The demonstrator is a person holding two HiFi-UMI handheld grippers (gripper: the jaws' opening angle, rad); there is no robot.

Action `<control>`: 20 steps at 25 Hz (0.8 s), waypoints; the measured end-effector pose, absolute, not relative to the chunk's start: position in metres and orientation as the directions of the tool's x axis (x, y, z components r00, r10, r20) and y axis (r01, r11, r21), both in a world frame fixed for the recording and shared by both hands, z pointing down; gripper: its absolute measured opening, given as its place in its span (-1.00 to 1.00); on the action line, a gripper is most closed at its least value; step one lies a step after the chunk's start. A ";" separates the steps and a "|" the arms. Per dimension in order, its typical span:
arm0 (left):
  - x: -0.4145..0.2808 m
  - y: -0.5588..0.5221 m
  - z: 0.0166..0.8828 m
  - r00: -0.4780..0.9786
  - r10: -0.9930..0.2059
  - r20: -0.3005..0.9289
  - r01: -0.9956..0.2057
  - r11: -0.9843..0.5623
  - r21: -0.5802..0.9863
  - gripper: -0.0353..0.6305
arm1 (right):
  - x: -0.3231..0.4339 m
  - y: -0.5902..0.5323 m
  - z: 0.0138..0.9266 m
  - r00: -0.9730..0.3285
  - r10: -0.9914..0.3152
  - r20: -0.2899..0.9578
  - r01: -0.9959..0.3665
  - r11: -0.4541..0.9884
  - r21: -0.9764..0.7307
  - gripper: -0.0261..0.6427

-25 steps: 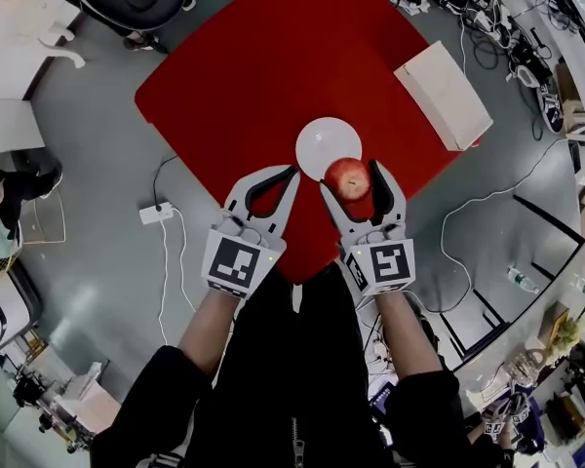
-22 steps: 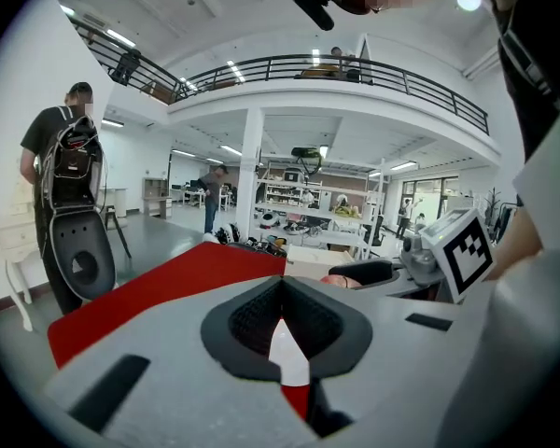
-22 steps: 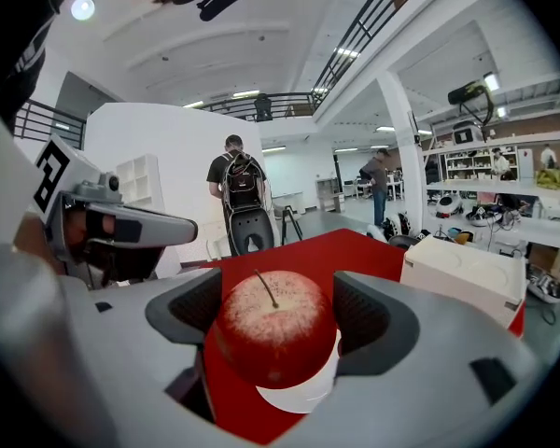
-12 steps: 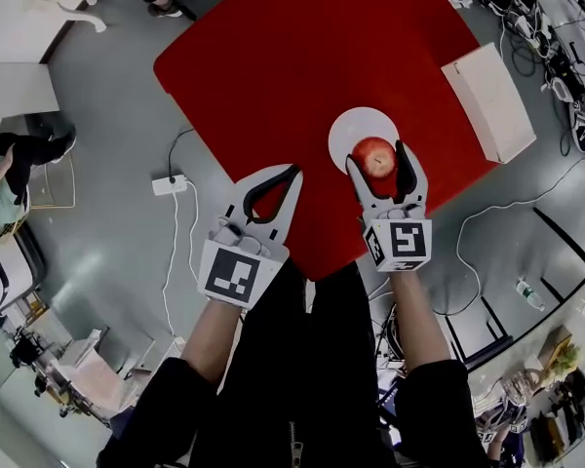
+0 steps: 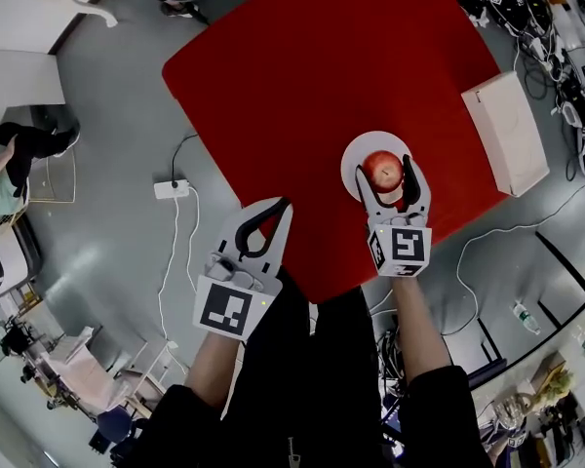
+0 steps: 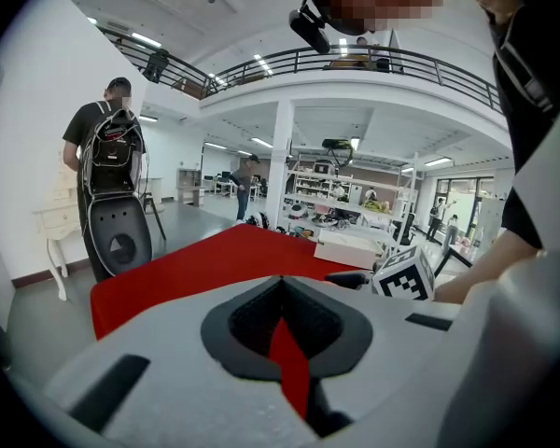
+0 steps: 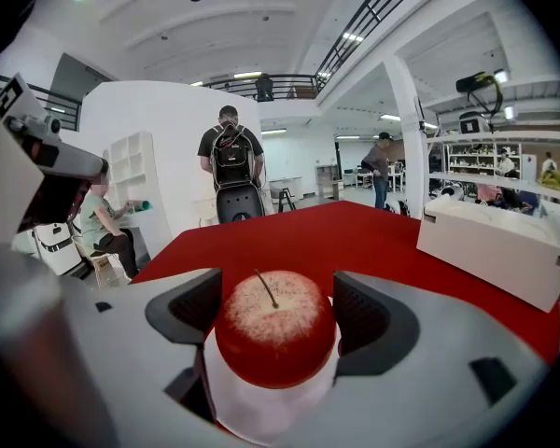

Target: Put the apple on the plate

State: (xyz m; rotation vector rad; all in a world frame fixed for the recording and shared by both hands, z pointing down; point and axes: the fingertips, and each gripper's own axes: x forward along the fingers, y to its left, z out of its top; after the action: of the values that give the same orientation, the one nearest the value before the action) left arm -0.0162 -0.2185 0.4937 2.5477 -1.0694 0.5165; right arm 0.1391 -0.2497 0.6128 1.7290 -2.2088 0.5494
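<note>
A red apple (image 5: 382, 171) with a pale speckled top and a stem sits between the fingers of my right gripper (image 5: 384, 166), which is shut on it. The apple is directly over a small white plate (image 5: 354, 154) near the front right edge of the red table (image 5: 322, 66). In the right gripper view the apple (image 7: 275, 329) fills the gap between the dark pads, with the white plate (image 7: 261, 411) just beneath it; I cannot tell if it touches. My left gripper (image 5: 278, 206) is shut and empty, hanging off the table's near edge, to the left.
A white box (image 5: 512, 130) lies on the table's right corner, beyond the plate. A power strip (image 5: 173, 189) and cable lie on the grey floor at left. A person with a backpack (image 7: 231, 171) stands past the table's far side.
My right gripper has carried the apple forward and to the right, from the plate's near rim to over its middle. The left gripper has drawn back a little toward me.
</note>
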 end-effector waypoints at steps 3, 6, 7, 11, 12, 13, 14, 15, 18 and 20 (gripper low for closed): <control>-0.024 -0.215 0.499 0.639 -0.617 0.460 -0.743 -0.649 0.162 -0.87 | 0.139 -0.251 0.621 -0.232 -0.862 0.450 -0.973 0.209 -0.100 0.16; -0.031 -0.212 0.502 0.631 -0.620 0.466 -0.752 -0.637 0.170 -0.87 | 0.138 -0.252 0.622 -0.225 -0.871 0.437 -0.974 0.202 -0.098 0.16; -0.033 -0.211 0.502 0.630 -0.620 0.467 -0.753 -0.635 0.171 -0.87 | 0.138 -0.253 0.621 -0.222 -0.873 0.434 -0.975 0.198 -0.100 0.16; -0.036 -0.209 0.505 0.626 -0.616 0.477 -0.754 -0.635 0.169 -0.87 | 0.139 -0.254 0.621 -0.220 -0.873 0.436 -0.974 0.174 -0.143 0.16; -0.036 -0.209 0.505 0.628 -0.615 0.477 -0.752 -0.637 0.169 -0.87 | 0.139 -0.254 0.622 -0.220 -0.872 0.437 -0.974 0.172 -0.146 0.16; -0.035 -0.209 0.506 0.630 -0.614 0.477 -0.750 -0.639 0.169 -0.87 | 0.140 -0.254 0.622 -0.220 -0.873 0.435 -0.974 0.173 -0.146 0.16; -0.034 -0.209 0.507 0.631 -0.612 0.477 -0.749 -0.641 0.169 -0.87 | 0.140 -0.254 0.622 -0.221 -0.873 0.434 -0.974 0.174 -0.146 0.16; -0.034 -0.209 0.507 0.633 -0.610 0.477 -0.747 -0.643 0.169 -0.87 | 0.139 -0.254 0.623 -0.223 -0.873 0.433 -0.973 0.175 -0.148 0.16; -0.031 -0.209 0.508 0.638 -0.606 0.475 -0.741 -0.651 0.165 -0.87 | 0.139 -0.255 0.624 -0.232 -0.871 0.433 -0.971 0.178 -0.162 0.16; -0.029 -0.208 0.507 0.639 -0.604 0.477 -0.739 -0.654 0.163 -0.87 | 0.140 -0.256 0.623 -0.240 -0.872 0.427 -0.968 0.181 -0.173 0.16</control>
State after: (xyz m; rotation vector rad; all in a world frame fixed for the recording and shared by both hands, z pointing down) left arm -0.0288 -0.2083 0.5074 2.5183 -1.0713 0.5503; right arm 0.1402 -0.2560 0.6230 1.7732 -2.2242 0.6057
